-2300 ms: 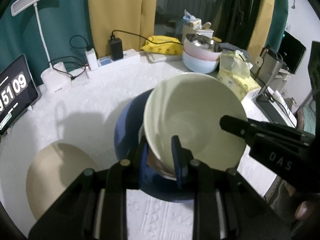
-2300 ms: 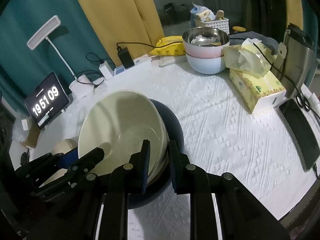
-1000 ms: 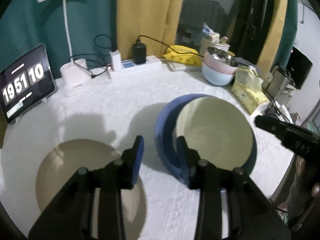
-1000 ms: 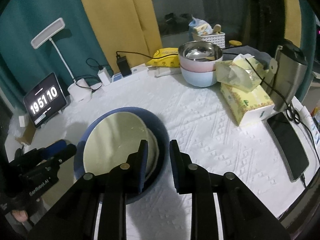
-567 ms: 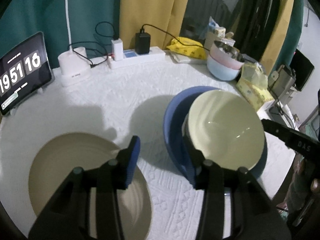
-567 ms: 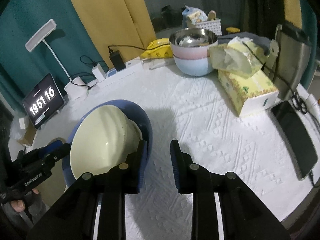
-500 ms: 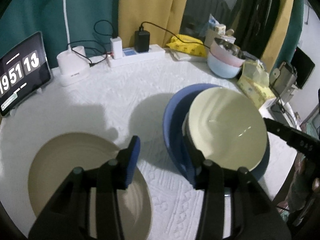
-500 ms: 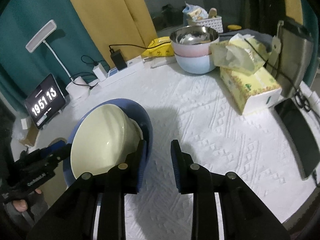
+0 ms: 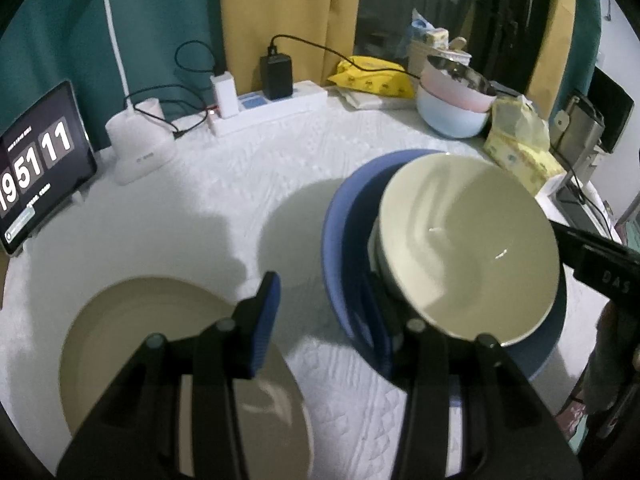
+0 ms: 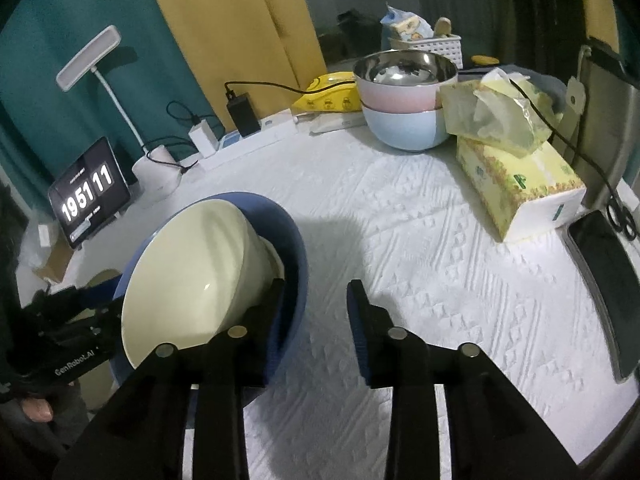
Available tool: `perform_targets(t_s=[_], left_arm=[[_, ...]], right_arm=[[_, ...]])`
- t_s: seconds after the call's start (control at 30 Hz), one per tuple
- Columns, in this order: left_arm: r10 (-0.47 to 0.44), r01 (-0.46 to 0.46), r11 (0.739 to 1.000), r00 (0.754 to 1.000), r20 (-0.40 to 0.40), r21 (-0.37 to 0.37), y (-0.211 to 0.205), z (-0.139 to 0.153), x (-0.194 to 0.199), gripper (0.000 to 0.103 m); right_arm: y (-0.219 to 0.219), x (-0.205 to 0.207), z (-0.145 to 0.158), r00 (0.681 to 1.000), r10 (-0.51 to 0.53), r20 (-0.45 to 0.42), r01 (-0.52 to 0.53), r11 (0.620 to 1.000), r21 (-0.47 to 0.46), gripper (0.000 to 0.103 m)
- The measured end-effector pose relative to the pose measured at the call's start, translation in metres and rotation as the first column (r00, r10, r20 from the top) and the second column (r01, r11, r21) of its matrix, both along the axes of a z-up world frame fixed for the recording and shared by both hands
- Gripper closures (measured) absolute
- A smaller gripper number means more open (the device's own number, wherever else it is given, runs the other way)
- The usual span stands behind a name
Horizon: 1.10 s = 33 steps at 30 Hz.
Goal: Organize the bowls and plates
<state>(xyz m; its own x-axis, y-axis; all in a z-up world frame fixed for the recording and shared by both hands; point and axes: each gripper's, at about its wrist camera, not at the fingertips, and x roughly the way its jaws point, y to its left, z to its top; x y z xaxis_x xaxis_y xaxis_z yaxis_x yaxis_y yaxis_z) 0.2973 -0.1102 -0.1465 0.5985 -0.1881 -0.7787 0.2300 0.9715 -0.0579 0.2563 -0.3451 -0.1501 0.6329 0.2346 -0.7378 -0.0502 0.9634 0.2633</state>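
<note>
A round table under a white textured cloth (image 10: 420, 240) stands before a teal wall (image 10: 48, 60) and hanging mustard-yellow curtains (image 10: 240, 20). A white desk lamp with a flat bar head (image 10: 89, 58) rises at the table's far edge, unlit. The room is dim.

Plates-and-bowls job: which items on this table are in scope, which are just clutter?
In scope:
- cream bowl, tilted inside the blue bowl
- beige plate
- stacked steel, pink and light blue bowls

Clutter:
- tissue box
- clock tablet
- desk lamp
- power strip
- phone
- yellow packet
</note>
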Motion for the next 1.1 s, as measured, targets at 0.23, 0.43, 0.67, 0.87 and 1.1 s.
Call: perform_targets(t_s=[0.23,0.43,0.67,0.87,1.1], left_arm=[[-0.023,0.023,1.0,0.999,0.037,0.011,-0.006,-0.003,-0.001,0.074],[-0.039,0.039,0.999,0.997,0.061,0.002,-0.012,-0.003,-0.003,0.086],[-0.016,0.017,1.0,0.999,0.039,-0.024,-0.012,-0.001,-0.002,0.087],[-0.019,0.02,0.999,0.999,0.045,-0.03,-0.011,0.0,-0.006,0.088],[-0.019,0.022,0.999,0.997,0.075,-0.042,-0.009,0.011,-0.014,0.088]], right_arm=[[-0.007,-0.001,-0.005,1.0,-0.023,0.013,0.022,0.997,0.077,0.06],[0.004,-0.006,0.0,0.999,0.002,0.051,-0.006,0.996,0.088,0.086],[0.007,-0.006,0.001,0.999,-0.03,0.044,0.025,0.994,0.109,0.094],[0.009,-0.011,0.007,0.998,-0.052,0.048,0.047,0.994,0.096,0.094],[0.011,-0.018,0.02,0.995,-0.058,0.078,0.05,0.994,0.094,0.094]])
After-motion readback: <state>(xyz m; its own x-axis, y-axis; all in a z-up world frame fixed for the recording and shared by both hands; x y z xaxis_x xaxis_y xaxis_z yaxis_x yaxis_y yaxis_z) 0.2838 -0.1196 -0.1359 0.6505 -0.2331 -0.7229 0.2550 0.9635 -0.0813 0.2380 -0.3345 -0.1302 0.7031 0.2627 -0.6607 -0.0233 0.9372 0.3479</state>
